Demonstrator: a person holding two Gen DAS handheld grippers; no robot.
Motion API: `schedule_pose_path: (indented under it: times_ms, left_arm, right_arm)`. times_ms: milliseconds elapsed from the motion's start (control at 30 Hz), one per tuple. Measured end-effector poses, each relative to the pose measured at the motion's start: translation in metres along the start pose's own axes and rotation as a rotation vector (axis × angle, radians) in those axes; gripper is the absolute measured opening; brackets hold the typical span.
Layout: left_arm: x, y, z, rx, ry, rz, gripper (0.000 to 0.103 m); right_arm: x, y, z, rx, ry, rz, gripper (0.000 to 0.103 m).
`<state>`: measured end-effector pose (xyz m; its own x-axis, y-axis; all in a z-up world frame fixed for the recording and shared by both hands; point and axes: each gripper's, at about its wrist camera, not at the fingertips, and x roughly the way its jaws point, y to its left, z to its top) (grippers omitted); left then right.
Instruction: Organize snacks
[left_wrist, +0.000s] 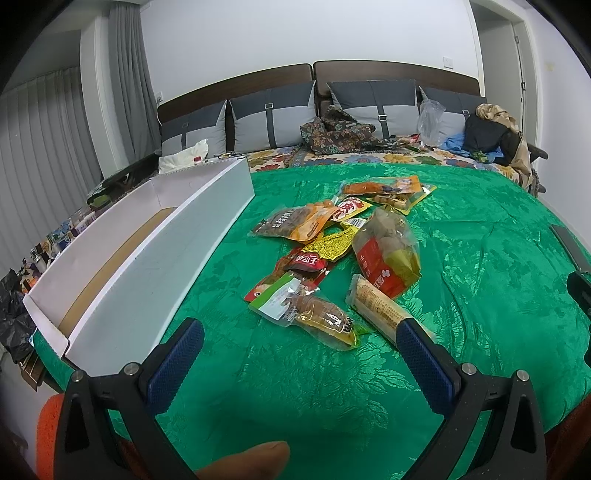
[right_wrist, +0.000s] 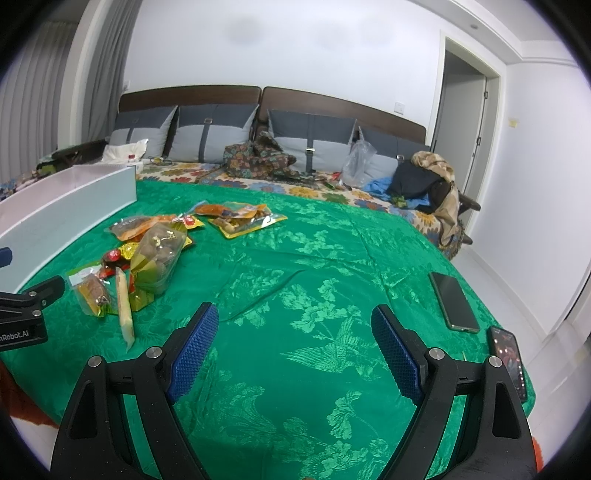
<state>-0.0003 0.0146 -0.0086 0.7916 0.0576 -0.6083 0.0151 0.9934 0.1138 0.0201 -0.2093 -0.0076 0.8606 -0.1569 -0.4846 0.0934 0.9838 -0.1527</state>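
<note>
Several snack packets lie in a pile (left_wrist: 343, 251) on the green bedspread, seen from the right wrist at the left (right_wrist: 147, 254). Nearest me are a clear packet with a brown snack (left_wrist: 317, 317) and a long beige wrapped bar (left_wrist: 380, 306). A bag of red and yellow items (left_wrist: 388, 254) sits behind them. A long white box (left_wrist: 147, 254) stands open to the left of the pile, its inside bare. My left gripper (left_wrist: 299, 332) is open just short of the nearest packets. My right gripper (right_wrist: 295, 317) is open over bare bedspread, right of the pile.
Two phones (right_wrist: 454, 302) (right_wrist: 508, 358) lie near the bed's right edge. Grey pillows (left_wrist: 273, 118), a patterned cloth (left_wrist: 340, 129), a plastic bag and dark clothes (left_wrist: 487, 136) crowd the headboard end. A fingertip (left_wrist: 243, 461) shows at the bottom.
</note>
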Motion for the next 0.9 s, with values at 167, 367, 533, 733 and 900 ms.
schedule_pose_path:
  times_ms: [167, 367, 533, 733, 900]
  left_arm:
    - [0.0014, 0.0018, -0.0018, 0.000, 0.002, 0.002, 0.103]
    - [0.0030, 0.0023, -0.0033, 0.000, 0.004, 0.004, 0.103]
    - [0.0037, 0.0033, -0.0045, 0.000, 0.007, 0.003, 0.103]
    - [0.0056, 0.0039, -0.0050, 0.000, 0.015, 0.004, 0.103]
    - [0.0069, 0.0034, -0.0051, 0.001, 0.022, 0.005, 0.103]
  right_arm:
    - [0.0006, 0.0003, 0.0000, -0.001, 0.002, 0.001, 0.087]
    - [0.0024, 0.0013, -0.0011, -0.004, 0.006, 0.003, 0.087]
    - [0.0031, 0.0012, -0.0018, -0.006, 0.010, 0.005, 0.087]
    - [0.0041, 0.0027, -0.0026, -0.009, 0.012, 0.005, 0.087]
    - [0.0059, 0.0033, -0.0038, -0.009, 0.018, 0.008, 0.087]
